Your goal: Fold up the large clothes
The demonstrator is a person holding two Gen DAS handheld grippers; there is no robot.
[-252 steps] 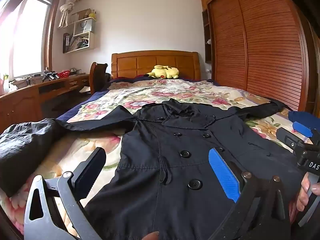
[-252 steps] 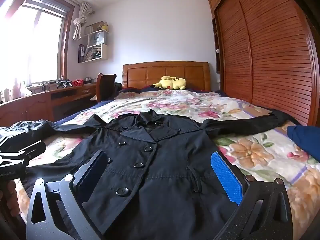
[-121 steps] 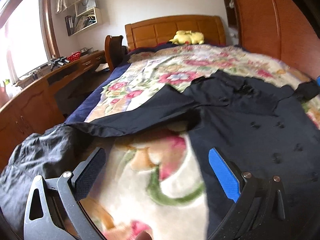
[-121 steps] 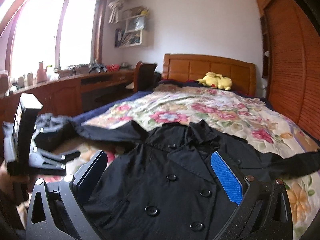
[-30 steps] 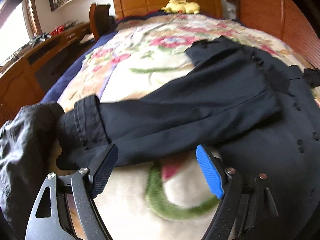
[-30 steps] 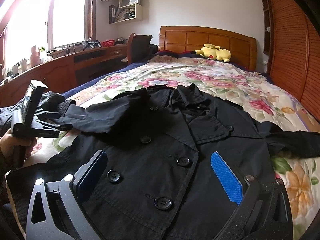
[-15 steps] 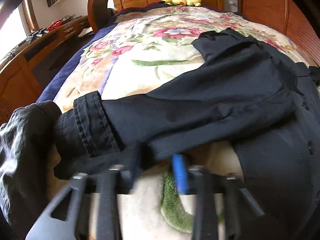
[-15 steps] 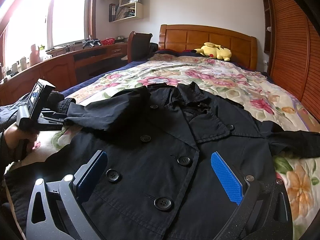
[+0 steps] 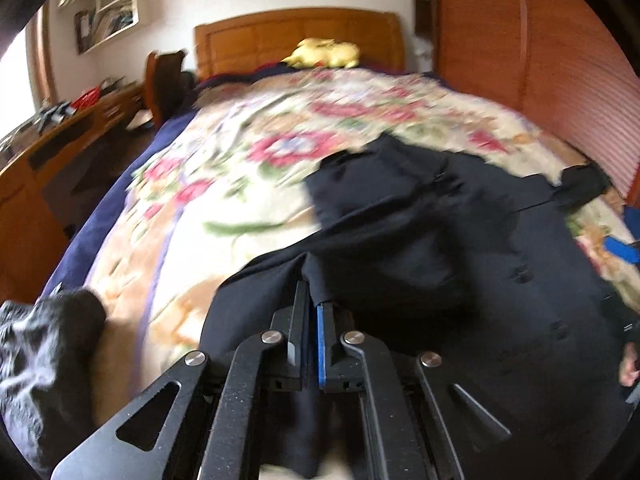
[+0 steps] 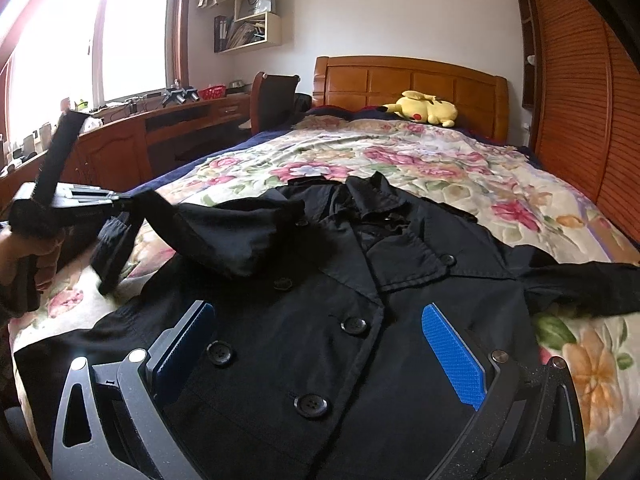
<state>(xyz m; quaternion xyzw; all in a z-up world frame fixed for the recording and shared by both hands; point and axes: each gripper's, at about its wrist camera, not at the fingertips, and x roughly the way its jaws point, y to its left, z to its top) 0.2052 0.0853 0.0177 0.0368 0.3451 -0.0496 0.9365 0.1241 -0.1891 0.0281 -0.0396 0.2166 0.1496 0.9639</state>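
Nearest, the right claw hangs released above the black coat's buttoned front. The coat lies spread face-up on the floral bed. To the left, the left claw is clenched on the coat's left sleeve, holding it raised off the quilt. Far off, a yellow plush toy rests by the headboard.

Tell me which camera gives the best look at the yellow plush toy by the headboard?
The right wrist view. There the yellow plush toy is sharp against the headboard, with its red cheek and dark ear tips showing. In the left wrist view the toy is only a small blurred yellow shape at the far end of the bed.
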